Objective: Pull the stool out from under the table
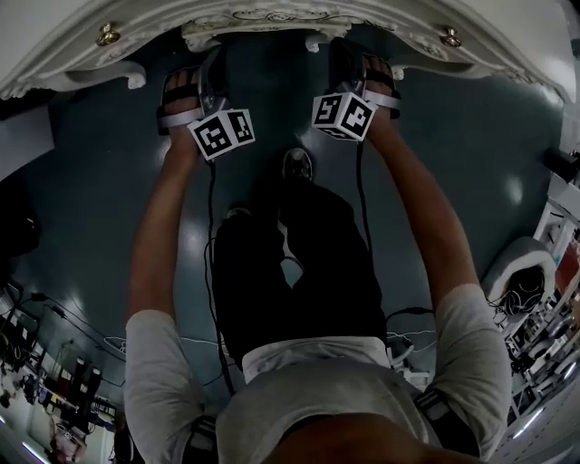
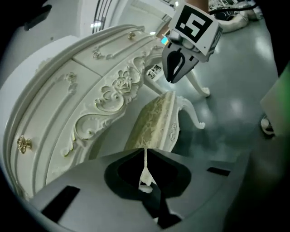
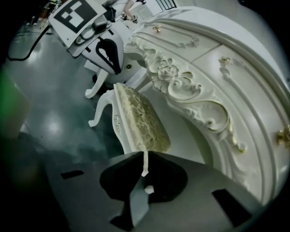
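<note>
A: At the table front, head view: what is on record?

B: Both arms reach forward. The left gripper and right gripper sit side by side just under the table's carved edge, marker cubes facing up. The stool cannot be made out here; the table rim covers it. One shoe stands on the dark floor between the arms.

A: Left gripper view?

B: Jaws together, with only a thin seam at the tips and nothing seen between them. The stool, with a gold-patterned seat and white curved legs, lies just past the tips, tucked partly beneath the table. Contact with the seat: cannot tell. The right gripper shows beyond the stool's far end, its jaws closed too.

A: Right gripper view?

B: Same reading. Jaws together at the tips, nothing seen between them. The stool is directly ahead, its near end just beyond the tips, with the table curving over its far side. The left gripper hangs past the other end. Stool legs rest on the floor.
</note>
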The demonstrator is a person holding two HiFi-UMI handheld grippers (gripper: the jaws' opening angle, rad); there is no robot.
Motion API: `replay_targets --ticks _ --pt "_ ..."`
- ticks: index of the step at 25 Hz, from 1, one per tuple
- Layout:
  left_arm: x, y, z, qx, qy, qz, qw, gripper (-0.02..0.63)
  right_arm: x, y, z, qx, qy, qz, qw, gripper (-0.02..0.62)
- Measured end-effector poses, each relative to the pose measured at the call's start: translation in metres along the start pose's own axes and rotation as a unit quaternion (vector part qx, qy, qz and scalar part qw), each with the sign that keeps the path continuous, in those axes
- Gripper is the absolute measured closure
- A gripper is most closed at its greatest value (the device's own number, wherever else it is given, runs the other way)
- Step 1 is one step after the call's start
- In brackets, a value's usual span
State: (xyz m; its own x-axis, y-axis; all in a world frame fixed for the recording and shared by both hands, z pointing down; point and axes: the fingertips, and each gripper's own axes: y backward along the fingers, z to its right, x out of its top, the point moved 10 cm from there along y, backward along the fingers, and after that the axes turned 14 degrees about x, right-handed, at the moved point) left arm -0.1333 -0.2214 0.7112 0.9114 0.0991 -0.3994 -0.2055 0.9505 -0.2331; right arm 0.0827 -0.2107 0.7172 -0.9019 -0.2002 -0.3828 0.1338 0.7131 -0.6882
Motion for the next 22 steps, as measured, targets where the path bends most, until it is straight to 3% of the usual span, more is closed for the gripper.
replay_targets --ticks 1,3,4,5,9,15,19,22 --pt "-0.003 -0.005 0.003 0.008 -0.013 0.001 0.9999 0.6 -0.001 -0.008 -0.001 0.002 0.007 -0.004 1.0 0.562" --pt "-0.009 -0.016 0.012 0.016 -0.046 -0.001 0.9988 0.567 -0.004 -0.023 -0.003 0.012 0.021 -0.02 1.0 0.402" --pt "-0.012 -0.024 0.018 0.014 -0.066 -0.003 0.9977 0.462 -0.006 -0.03 -0.003 0.014 0.032 -0.031 0.999 0.362" --pt "-0.016 -0.033 0.023 0.012 -0.087 -0.005 0.9961 0.385 -0.007 -0.037 -0.003 0.012 0.047 -0.042 0.998 0.349" --pt "-0.029 -0.061 0.032 0.021 -0.171 -0.015 0.9849 0.354 -0.006 -0.06 -0.001 -0.011 0.113 -0.063 0.992 0.324" --pt "-0.03 -0.086 0.032 0.034 -0.252 -0.02 0.9669 0.329 -0.011 -0.089 0.0 -0.021 0.189 -0.12 0.974 0.308" --pt "-0.04 -0.102 0.037 -0.016 -0.188 -0.034 0.9814 0.343 -0.005 -0.094 0.003 -0.002 0.195 -0.104 0.975 0.305" --pt "-0.044 -0.098 0.029 -0.038 -0.198 -0.019 0.9793 0.375 -0.005 -0.089 0.007 0.031 0.189 -0.086 0.978 0.36"
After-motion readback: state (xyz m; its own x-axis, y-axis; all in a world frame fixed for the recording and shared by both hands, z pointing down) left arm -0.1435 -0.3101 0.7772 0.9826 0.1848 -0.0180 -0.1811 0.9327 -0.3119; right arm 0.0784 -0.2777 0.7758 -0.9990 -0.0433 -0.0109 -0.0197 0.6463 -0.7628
